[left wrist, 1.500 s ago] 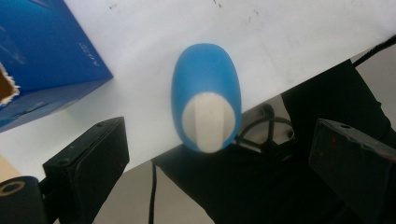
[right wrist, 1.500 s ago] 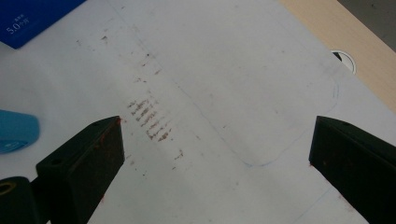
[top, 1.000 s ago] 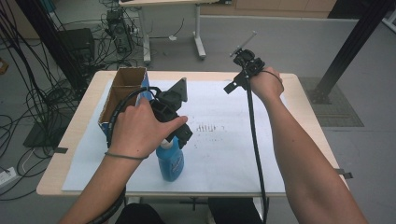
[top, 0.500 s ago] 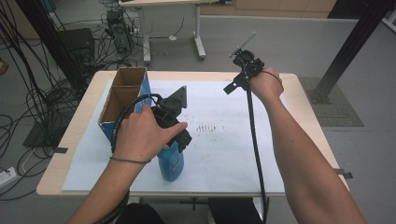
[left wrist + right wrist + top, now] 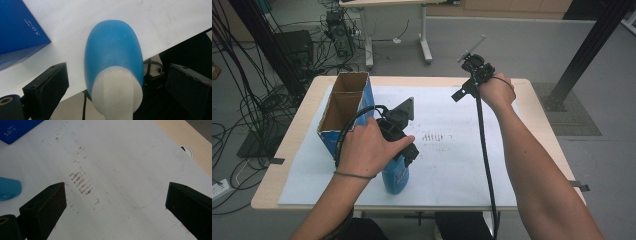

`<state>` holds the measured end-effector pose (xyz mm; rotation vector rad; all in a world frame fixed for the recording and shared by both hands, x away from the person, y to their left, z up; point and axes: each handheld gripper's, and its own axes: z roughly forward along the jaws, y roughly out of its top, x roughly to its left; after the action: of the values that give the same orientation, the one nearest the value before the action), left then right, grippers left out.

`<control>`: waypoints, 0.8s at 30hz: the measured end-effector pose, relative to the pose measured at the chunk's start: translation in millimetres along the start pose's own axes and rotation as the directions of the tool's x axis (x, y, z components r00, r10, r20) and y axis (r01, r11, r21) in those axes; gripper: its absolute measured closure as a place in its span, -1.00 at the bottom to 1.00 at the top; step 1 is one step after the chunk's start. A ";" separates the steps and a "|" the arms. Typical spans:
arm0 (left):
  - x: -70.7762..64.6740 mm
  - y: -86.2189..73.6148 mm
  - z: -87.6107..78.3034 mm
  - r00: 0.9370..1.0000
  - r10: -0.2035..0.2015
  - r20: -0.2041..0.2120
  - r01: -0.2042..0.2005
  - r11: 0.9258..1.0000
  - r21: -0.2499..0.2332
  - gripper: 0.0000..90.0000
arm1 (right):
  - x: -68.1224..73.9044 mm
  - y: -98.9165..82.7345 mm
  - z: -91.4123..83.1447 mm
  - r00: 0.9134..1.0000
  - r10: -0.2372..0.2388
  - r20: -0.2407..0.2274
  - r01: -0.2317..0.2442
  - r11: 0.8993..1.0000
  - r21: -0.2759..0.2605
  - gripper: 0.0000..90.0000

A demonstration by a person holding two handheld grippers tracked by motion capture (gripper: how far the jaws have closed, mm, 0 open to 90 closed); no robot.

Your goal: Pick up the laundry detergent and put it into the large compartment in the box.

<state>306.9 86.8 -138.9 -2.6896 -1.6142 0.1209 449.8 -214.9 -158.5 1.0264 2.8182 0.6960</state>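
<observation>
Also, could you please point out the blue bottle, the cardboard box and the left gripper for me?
blue bottle (image 5: 113,52), left gripper view, its blue body.
cardboard box (image 5: 365,97), high view, blue side wall.
left gripper (image 5: 117,82), left gripper view, midway between its jaws.

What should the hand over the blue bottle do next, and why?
Probably close the left gripper on the blue bottle. Its jaws stand wide open on either side of the bottle's white neck, touching nothing, so a squeeze would likely secure it.

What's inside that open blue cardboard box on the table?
The blue box shows two open compartments with bare brown walls. Their bottoms are hidden by the angle, and the left hand covers its near corner.
</observation>
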 end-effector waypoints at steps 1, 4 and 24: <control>0.4 -0.1 0.4 1.000 -0.001 0.006 0.001 1.000 0.000 -0.89 | -0.1 -0.5 0.0 1.000 -0.002 -0.001 0.002 1.000 -0.002 -0.93; -0.5 0.4 0.2 1.000 0.001 0.005 -0.001 1.000 0.004 -0.89 | 0.0 -0.5 0.4 1.000 -0.003 -0.001 0.003 1.000 -0.001 -0.93; -2.4 -0.4 -1.0 1.000 0.000 -0.004 0.000 1.000 0.006 -0.89 | 3.4 1.4 -0.2 1.000 -0.009 0.006 0.009 1.000 0.002 -0.93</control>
<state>305.5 84.9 -137.7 -2.6835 -1.6108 0.1195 448.0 -211.9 -157.4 1.0143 2.8167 0.6887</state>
